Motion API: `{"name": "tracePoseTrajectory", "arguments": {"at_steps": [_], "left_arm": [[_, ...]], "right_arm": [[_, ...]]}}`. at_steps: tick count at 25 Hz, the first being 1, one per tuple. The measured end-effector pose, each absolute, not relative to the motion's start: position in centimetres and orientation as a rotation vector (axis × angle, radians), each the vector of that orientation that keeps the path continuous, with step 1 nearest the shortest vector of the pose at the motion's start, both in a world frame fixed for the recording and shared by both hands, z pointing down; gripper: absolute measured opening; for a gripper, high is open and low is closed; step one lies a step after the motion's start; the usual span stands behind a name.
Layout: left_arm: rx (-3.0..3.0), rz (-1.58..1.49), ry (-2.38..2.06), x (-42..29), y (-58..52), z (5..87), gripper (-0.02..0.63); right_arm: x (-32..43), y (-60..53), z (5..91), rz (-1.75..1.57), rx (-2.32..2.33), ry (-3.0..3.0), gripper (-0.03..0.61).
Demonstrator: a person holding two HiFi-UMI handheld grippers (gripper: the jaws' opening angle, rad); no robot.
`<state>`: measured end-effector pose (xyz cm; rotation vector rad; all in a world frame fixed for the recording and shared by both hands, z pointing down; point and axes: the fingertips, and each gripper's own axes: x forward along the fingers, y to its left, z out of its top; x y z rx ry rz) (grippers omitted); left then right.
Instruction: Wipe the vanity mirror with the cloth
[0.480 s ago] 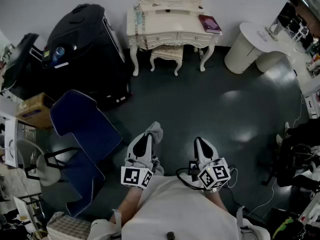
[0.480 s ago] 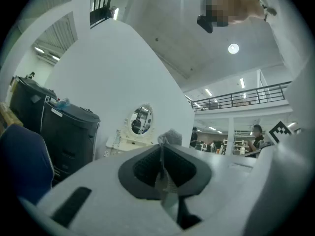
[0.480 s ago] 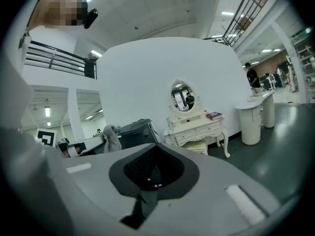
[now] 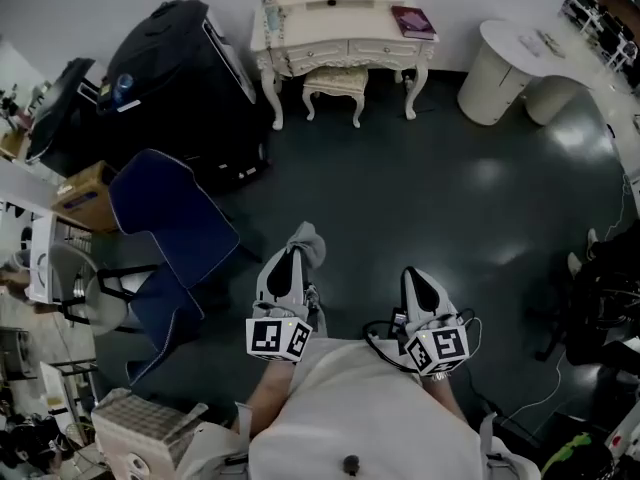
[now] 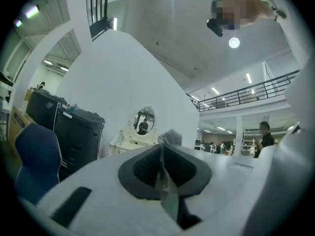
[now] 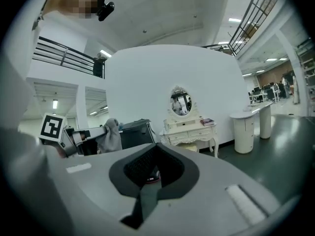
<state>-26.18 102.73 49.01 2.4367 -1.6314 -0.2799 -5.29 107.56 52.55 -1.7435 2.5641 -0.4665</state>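
Far left, on the dark glossy floor (image 4: 420,198): a blue padded chair (image 4: 175,223), and behind it a bulky black cabinet (image 4: 170,78) against the white wall.

Left of centre, low and close to the body: the left tool (image 4: 296,253), clenched on a crumpled grey cloth (image 4: 310,236), with a tuft bunching out past the tips. Seen along that tool's jaws, both pressed together with a thin fold of cloth pinched between them.

Straight ahead at the floor's far edge, against the wall: a cream carved vanity (image 4: 330,16) with a matching upholstered stool (image 4: 335,83) tucked between its legs. Above its tabletop, an oval vanity mirror (image 5: 143,121) in a cream frame, well apart from both tools and from the cloth. At the tabletop's right corner, a maroon book (image 4: 414,20) lying flat.

Right of centre, level with the other: the right tool (image 4: 412,276), clenched with jaws together, pointing toward the vanity.

Far right, beside the vanity: a white rounded counter (image 4: 500,73).
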Motion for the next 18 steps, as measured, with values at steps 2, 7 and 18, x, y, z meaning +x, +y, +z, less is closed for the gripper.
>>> {"name": "tracePoseTrajectory", "arguments": {"at_steps": [2, 7, 18], "left_arm": [[2.437, -0.283, -1.57, -22.2, 106.0, 49.7, 0.023], [2.442, -0.257, -1.52, -16.5, 111.1, 50.3, 0.023], [2.552, -0.157, -1.529, -12.4, 114.5, 49.2, 0.023]], "right_arm": [[-2.3, 110.4, 53.3, -0.467, -1.765, 2.571, 0.008], [2.1, 114.5, 53.0, -0.468, -1.778, 2.559, 0.008], [4.3, 118.7, 52.2, -0.493, -1.657, 2.582, 0.008]]}}
